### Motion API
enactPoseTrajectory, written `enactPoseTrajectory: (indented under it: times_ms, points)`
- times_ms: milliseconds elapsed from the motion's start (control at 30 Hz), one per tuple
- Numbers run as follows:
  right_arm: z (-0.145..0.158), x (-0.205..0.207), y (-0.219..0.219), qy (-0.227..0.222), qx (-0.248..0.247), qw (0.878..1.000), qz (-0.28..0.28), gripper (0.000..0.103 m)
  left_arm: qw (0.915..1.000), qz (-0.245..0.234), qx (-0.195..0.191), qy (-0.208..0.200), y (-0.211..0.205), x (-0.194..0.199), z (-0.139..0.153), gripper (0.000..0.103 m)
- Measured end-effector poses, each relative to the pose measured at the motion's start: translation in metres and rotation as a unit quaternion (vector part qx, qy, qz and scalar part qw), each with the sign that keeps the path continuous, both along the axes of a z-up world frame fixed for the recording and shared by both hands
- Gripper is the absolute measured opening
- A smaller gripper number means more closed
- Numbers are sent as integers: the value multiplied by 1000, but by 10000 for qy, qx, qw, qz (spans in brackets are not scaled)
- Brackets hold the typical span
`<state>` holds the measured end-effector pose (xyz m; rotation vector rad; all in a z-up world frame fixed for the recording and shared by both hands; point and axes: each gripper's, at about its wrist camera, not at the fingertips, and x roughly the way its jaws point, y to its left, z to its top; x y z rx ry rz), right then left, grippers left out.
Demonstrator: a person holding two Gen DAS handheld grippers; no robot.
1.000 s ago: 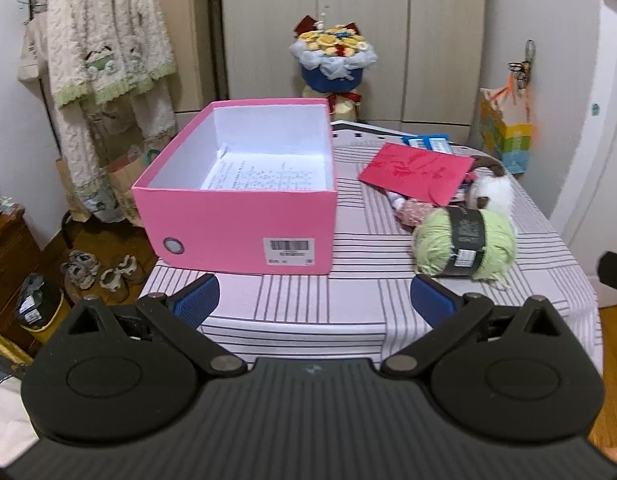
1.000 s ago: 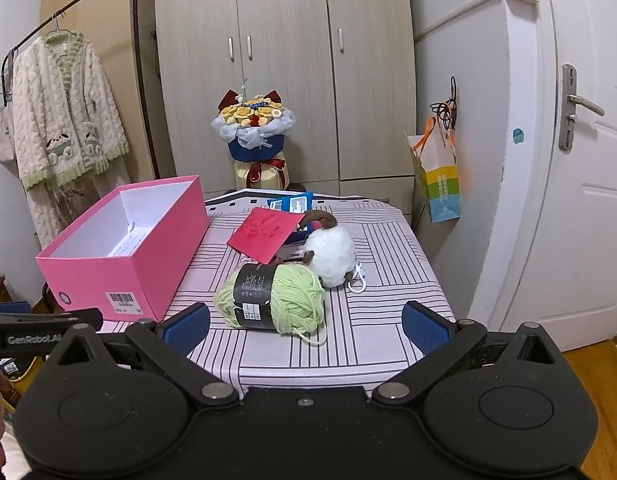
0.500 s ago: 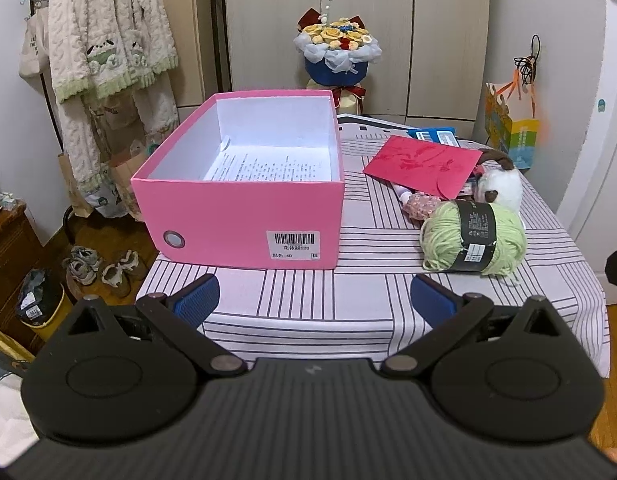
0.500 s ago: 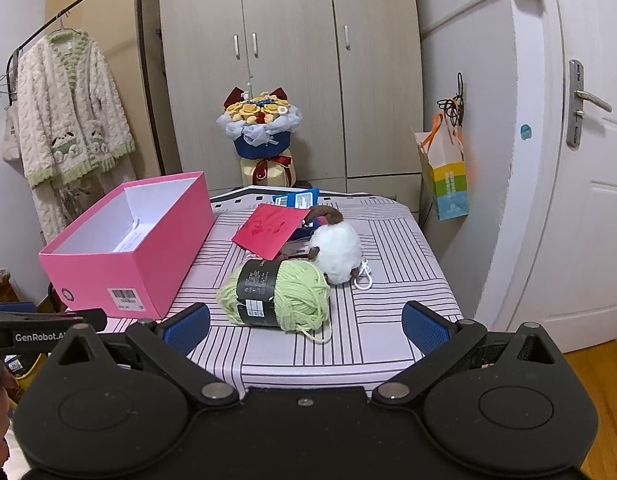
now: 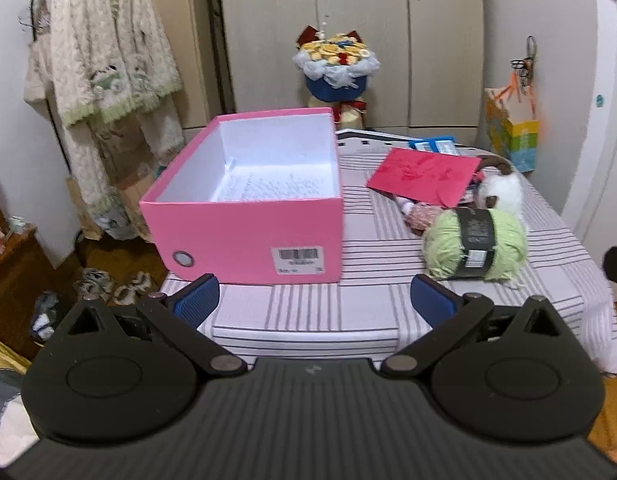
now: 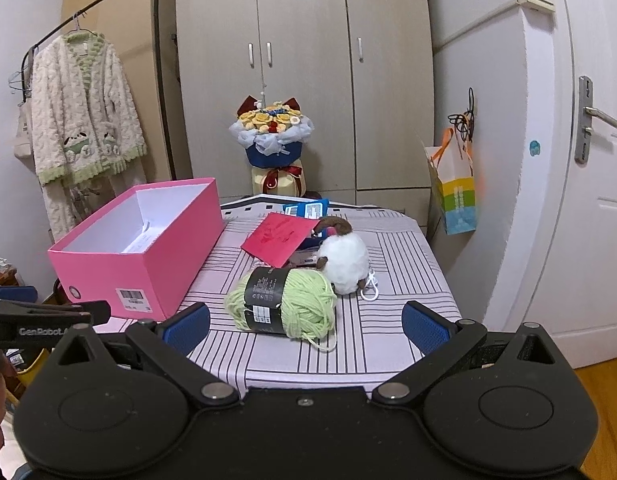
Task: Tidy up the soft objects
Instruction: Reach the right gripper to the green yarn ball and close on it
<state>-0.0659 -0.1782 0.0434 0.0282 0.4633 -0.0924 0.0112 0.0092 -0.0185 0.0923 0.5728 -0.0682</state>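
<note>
Yarn (image 6: pixel 284 304) label unreadable; left gripper (image 6: pixel 48 320) reads "GenRobot".

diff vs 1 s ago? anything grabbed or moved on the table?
Nothing grabbed. Both the left gripper and the right gripper are open as before and have only drifted slightly, so the views shift a little. The pink box, green yarn ball, white plush toy and red envelope lie where they were.

Striped table (image 6: pixel 404 332), pink box (image 6: pixel 148 272), green yarn (image 6: pixel 304 304), white plush (image 6: pixel 344 262)
</note>
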Motion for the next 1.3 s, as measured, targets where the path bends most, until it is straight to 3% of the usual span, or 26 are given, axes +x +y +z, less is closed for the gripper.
enactPoseTrajectory:
  times_ms: [233, 533, 700, 933, 1300]
  points:
    - [-7, 5, -6, -78, -98, 9999, 42, 103, 9997, -81, -203, 95, 1, 13, -8, 103]
    - [-39, 27, -15, -547, -382, 9973, 309, 103, 9927, -872, -516, -653, -18, 17, -10, 103]
    - [-56, 54, -27, -507, -359, 9980, 85, 102, 9896, -1185, -534, -609, -41, 38, -21, 100]
    - [-90, 90, -41, -133, 82, 9978, 643, 99, 9794, -1661, -1137, -168, -59, 77, -49, 89]
    - [-120, 125, -47, -112, 159, 9929, 1170, 99, 9711, -1937, -1391, 120, -82, 118, -78, 82]
